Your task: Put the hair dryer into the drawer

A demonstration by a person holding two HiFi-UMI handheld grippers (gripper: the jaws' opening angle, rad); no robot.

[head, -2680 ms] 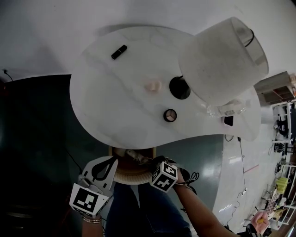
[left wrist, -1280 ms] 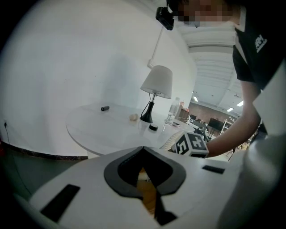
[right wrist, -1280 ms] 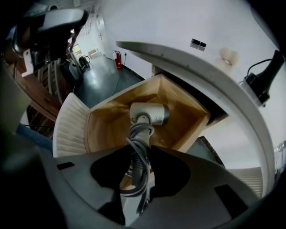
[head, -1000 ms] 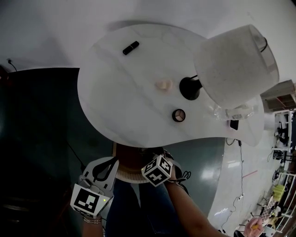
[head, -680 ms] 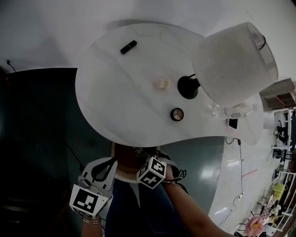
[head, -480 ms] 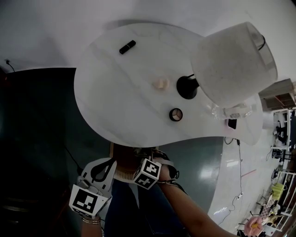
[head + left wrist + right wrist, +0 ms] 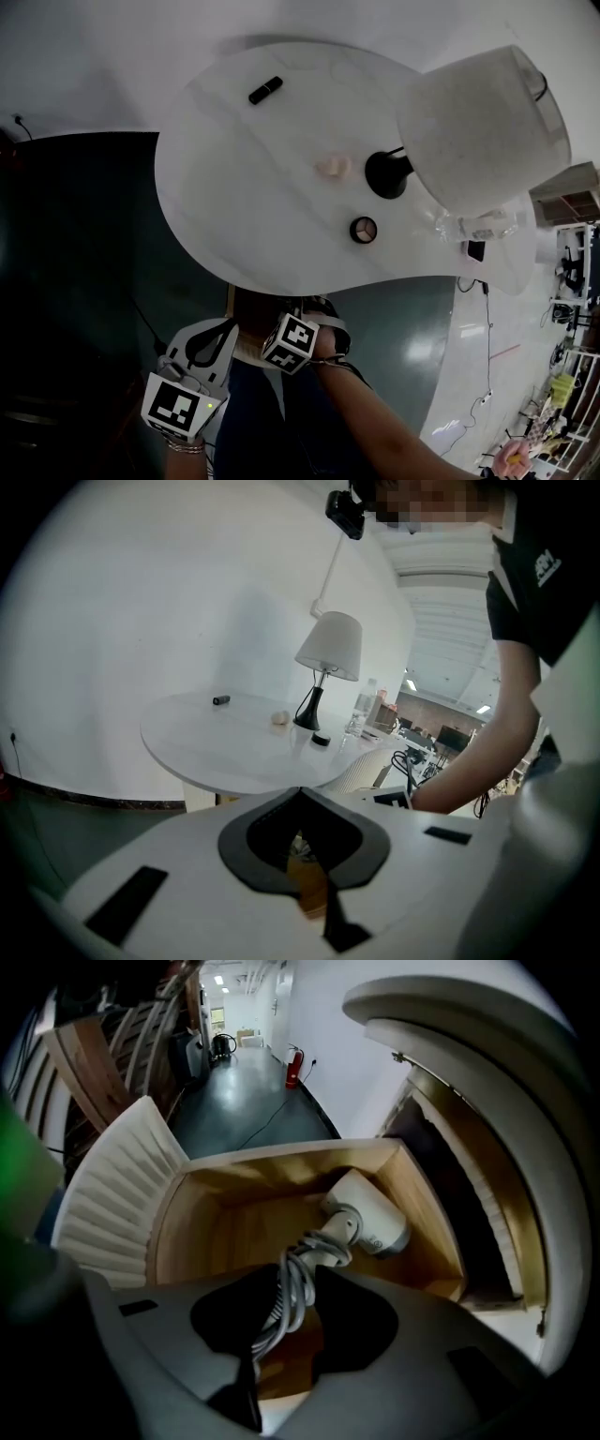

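Note:
In the right gripper view a grey-white hair dryer (image 7: 367,1211) hangs nose-down inside the open wooden drawer (image 7: 202,1204), its head close to the drawer's right wall. Its cord is wound round the handle, and that bundle (image 7: 295,1283) runs between the jaws of my right gripper (image 7: 298,1309), which are closing on it. In the head view the right gripper (image 7: 302,328) points steeply down into the drawer (image 7: 251,354) under the table's edge. My left gripper (image 7: 223,336) stays beside the drawer's left, fingertips together (image 7: 300,794), nothing seen between them.
The white round table (image 7: 244,187) overhangs the drawer. On it stand a lamp with a pale shade (image 7: 483,127), a small black object (image 7: 265,90), a pale pinkish lump (image 7: 331,168) and a small round dish (image 7: 364,230). Dark floor lies to the left.
The right gripper has shifted left and lower over the drawer and rolled, its marker cube now turned. The left gripper has stayed where it was.

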